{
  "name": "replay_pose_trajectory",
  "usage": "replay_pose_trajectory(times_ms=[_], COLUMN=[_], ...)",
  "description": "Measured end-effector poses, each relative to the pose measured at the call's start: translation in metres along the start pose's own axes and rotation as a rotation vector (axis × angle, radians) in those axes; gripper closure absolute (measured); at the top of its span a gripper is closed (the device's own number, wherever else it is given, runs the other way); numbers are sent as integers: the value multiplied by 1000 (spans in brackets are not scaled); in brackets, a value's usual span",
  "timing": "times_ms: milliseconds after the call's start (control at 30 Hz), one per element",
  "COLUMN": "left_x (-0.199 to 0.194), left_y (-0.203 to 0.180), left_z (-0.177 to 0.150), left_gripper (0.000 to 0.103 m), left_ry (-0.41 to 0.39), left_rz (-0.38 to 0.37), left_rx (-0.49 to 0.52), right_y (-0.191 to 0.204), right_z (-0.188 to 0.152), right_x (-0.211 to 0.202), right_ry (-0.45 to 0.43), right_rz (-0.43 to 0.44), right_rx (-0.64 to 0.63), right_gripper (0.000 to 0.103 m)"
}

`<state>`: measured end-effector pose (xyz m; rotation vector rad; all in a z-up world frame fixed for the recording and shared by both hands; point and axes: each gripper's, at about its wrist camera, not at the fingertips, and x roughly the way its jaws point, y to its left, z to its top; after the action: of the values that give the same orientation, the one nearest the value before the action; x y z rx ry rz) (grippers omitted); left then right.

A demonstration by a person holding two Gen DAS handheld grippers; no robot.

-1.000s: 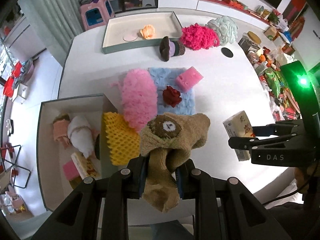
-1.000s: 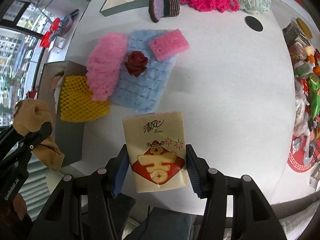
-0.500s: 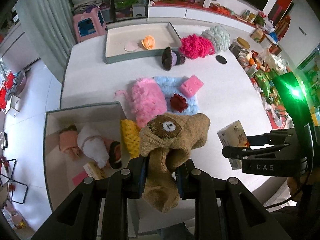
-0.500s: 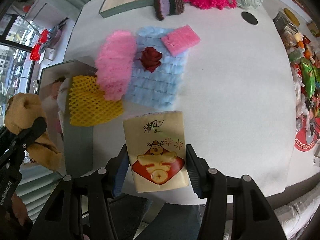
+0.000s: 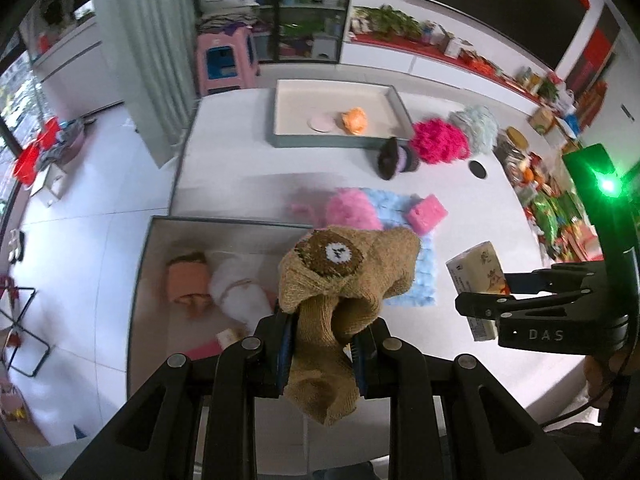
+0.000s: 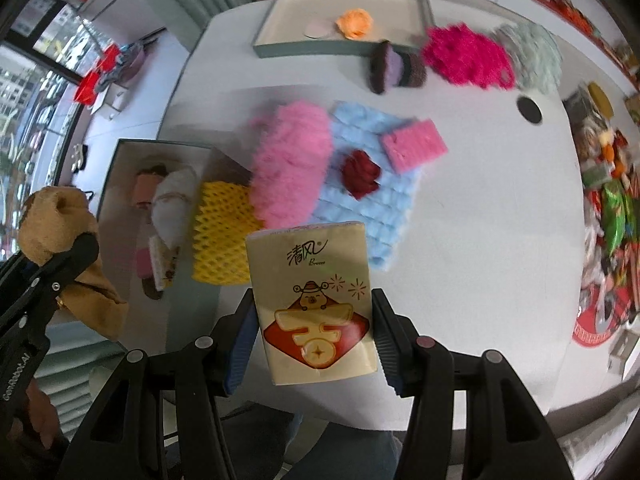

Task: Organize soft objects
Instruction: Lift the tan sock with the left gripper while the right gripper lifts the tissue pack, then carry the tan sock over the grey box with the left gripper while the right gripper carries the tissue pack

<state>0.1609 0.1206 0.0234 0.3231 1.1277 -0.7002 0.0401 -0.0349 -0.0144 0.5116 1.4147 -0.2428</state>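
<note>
Tan knit sock (image 5: pixel 344 280) – brown bear patch, bunched in left hand-held gripper (image 5: pixel 325 340).

Both cams ride on a hand-held gripper each, looking steeply down at the counter (image 5: pixel 248 184) from well above. They share the grey box (image 6: pixel 120 152), blue mat (image 6: pixel 384 204) and far tray (image 5: pixel 280 136), and each catches the other gripper at its edge.

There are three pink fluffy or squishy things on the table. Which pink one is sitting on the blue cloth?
The flat pink sponge block lies on the blue cloth. The light pink fluffy mitt lies at the cloth's edge, and the hot-pink pompom sits far off near the tray.
</note>
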Motion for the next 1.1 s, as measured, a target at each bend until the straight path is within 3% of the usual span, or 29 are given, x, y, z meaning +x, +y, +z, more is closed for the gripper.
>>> replay_pose_trajectory(times_ms=[733,1100], left_x=[-19,-21], left_y=[74,96], left_z=[-28,-41], left_gripper=[78,78], left_ry=[-25,-23], left_rz=[101,126], left_rx=[-248,-318], right_y=[90,133], right_z=[20,19], right_x=[-22,-20], right_ry=[-36,-22], right_rz=[48,70], right_rx=[-230,-325], right_gripper=[45,45])
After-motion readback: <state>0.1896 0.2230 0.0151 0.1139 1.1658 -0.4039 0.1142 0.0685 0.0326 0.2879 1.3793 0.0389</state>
